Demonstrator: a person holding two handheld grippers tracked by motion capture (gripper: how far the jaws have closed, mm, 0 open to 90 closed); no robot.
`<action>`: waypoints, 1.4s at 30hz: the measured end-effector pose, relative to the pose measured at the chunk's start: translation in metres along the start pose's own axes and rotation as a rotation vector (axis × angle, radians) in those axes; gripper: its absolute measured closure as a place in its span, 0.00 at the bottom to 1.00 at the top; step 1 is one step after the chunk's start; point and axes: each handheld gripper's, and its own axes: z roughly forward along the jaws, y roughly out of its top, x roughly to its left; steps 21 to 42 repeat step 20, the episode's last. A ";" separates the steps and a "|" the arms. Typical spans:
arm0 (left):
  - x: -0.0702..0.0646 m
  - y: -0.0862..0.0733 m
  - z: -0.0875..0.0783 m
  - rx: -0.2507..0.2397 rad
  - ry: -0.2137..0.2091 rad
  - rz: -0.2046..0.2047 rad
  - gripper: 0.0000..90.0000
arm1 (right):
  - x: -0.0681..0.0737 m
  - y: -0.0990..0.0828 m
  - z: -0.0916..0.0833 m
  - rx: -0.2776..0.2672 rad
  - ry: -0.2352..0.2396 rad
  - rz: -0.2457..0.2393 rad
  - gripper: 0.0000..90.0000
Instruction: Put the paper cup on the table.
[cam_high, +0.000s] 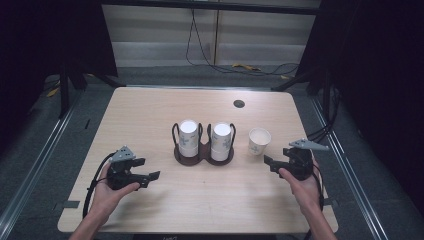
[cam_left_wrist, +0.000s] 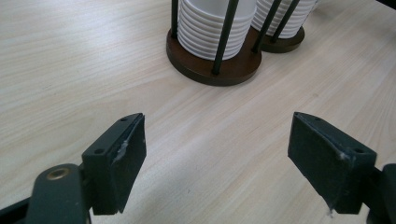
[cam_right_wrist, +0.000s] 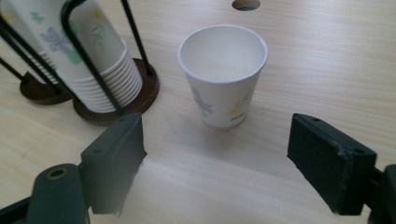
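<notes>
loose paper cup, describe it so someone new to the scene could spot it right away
On the wooden table, find the dark two-post cup holder at the middle. Just right of it stands the loose paper cup. Unlike the upside-down stacked cups, it stands alone, mouth up.

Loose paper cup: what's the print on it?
White paper cup with a pale floral print in purple, green and yellow; clearest in the right gripper view.

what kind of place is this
Probably a lab or studio set up for recording: a lone wooden table ringed by black curtains, cables across the floor, and paper cups set out.
</notes>
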 end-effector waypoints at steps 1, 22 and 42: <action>-0.001 -0.001 -0.002 0.005 0.003 0.007 0.21 | 0.003 -0.003 -0.003 -0.006 0.007 0.002 0.21; -0.011 -0.027 0.003 0.034 0.016 -0.026 0.23 | 0.033 -0.051 -0.006 0.034 0.054 -0.015 0.19; -0.011 -0.027 0.003 0.034 0.016 -0.026 0.23 | 0.033 -0.051 -0.006 0.034 0.054 -0.015 0.19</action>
